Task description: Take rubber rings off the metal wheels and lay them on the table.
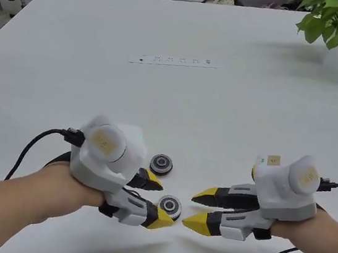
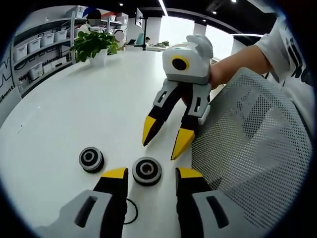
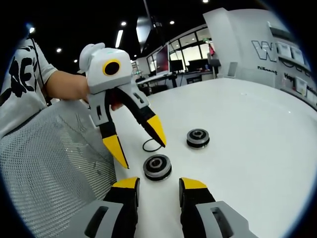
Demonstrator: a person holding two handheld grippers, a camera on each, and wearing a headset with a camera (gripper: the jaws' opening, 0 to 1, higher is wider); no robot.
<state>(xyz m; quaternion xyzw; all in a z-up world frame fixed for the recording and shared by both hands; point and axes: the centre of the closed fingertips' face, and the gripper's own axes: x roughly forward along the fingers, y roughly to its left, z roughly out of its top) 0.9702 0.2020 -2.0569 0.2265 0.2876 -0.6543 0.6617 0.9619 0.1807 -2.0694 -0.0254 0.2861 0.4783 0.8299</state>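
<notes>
Both my left tool (image 3: 142, 152) and right tool (image 2: 159, 150) are spread, tips facing across the near wheel (image 1: 170, 206) on the tabletop (image 1: 221, 108), ready to brace it and peel its rubber. A loose ring (image 3: 152, 145) lies beside my left tool.

No legible text or labels.

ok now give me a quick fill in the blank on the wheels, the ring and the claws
The table holds ___ metal wheels. The left claw and the right claw are both ___. One loose rubber ring lies flat on the ___.
Missing words: two; open; table.
</notes>
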